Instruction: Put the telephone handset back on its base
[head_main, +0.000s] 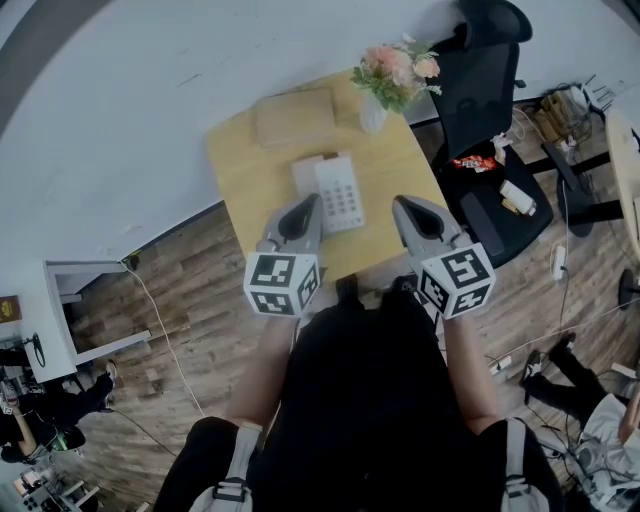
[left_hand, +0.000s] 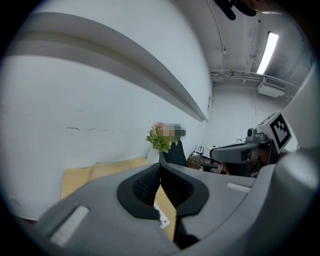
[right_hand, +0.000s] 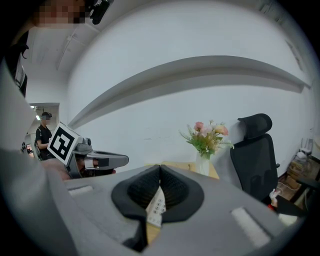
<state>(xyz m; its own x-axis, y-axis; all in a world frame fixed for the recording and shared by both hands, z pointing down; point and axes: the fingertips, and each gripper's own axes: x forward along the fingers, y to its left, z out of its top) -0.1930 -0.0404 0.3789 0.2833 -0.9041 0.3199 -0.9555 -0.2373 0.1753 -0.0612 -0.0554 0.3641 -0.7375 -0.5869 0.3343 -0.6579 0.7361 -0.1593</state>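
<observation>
Though both shut — left tongs (head_main: 311, 201), right tongs (head_main: 399, 203) — telephone (head_main: 335, 190) ahead, between them

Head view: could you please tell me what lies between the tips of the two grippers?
The near end of the telephone lies between the left gripper and the right gripper, on the wooden table; the head view shows this plainly.

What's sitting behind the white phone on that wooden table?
Behind the telephone lies a flat tan package, with a vase of pink flowers to its right. The left gripper covers the phone's near left corner, so that part is hidden.
</observation>
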